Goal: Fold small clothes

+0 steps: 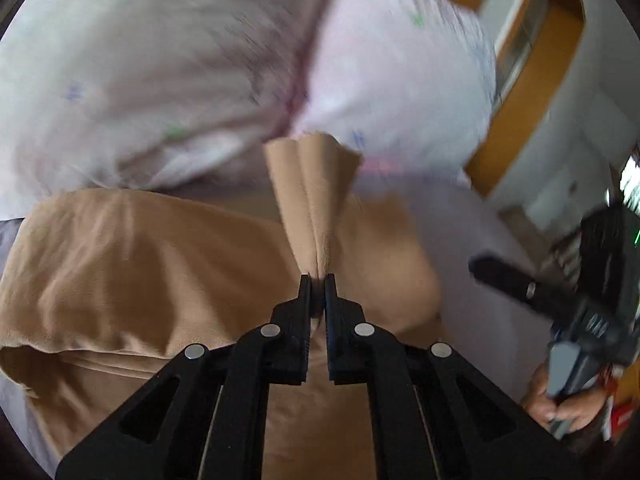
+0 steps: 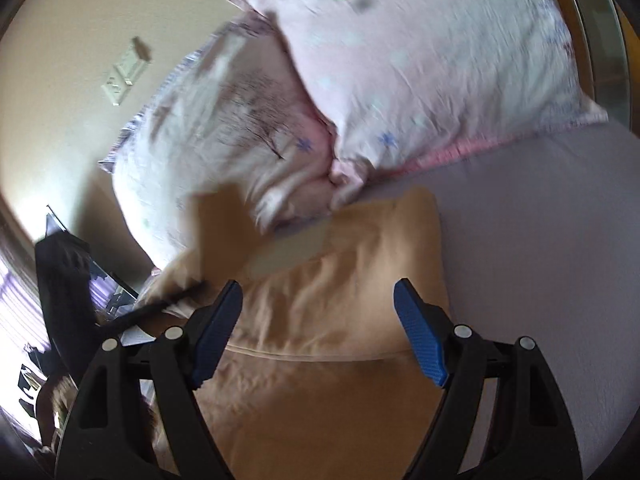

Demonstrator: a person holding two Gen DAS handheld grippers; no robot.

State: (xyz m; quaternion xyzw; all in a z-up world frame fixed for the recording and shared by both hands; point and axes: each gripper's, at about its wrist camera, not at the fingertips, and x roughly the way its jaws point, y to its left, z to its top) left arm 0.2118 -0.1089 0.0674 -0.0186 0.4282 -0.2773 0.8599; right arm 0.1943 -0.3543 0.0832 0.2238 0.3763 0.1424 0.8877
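A tan garment (image 1: 132, 280) lies crumpled on a pale lilac bed sheet (image 1: 472, 220). My left gripper (image 1: 318, 280) is shut on a pinched edge of the garment, which fans out upward from the jaws. In the right wrist view the same tan garment (image 2: 332, 308) lies partly folded below the pillows. My right gripper (image 2: 318, 300) is open and empty just above it, with its blue pads (image 2: 420, 332) wide apart. The right gripper also shows at the right edge of the left wrist view (image 1: 520, 284), held by a hand.
Two pale pink patterned pillows (image 2: 420, 60) lie against the cream wall (image 2: 80, 20) at the head of the bed. A wooden frame (image 1: 532, 80) stands to the right of the bed. Bare sheet (image 2: 540, 240) lies to the right of the garment.
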